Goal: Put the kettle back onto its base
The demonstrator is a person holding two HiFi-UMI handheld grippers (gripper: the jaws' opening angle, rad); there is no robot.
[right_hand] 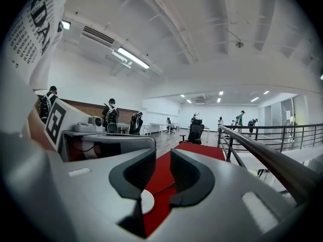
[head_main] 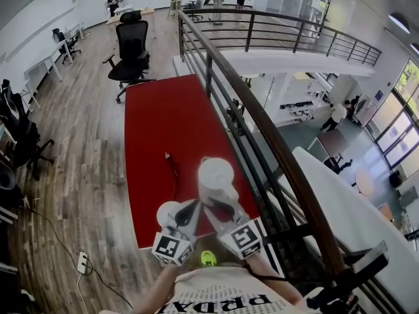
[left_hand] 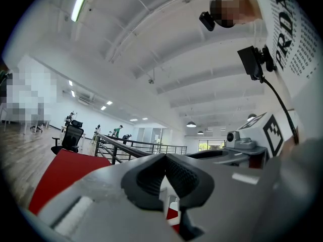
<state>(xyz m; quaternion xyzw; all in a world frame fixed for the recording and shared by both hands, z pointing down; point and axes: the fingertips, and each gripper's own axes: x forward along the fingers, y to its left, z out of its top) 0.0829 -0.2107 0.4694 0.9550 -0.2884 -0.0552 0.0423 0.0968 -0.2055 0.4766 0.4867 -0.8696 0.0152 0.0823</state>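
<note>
Kettle [head_main: 216, 175] upright on red table [head_main: 157, 123], white base [head_main: 165, 212] just beside it, left gripper [left_hand: 164, 159] closed, empty, right gripper [right_hand: 162, 160] slightly open, holding nothing.

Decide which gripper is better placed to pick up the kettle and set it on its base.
Probably the right gripper: its jaws stand apart, and in the head view the kettle is on its side. The left gripper has its jaws together and hangs by the base.
</note>
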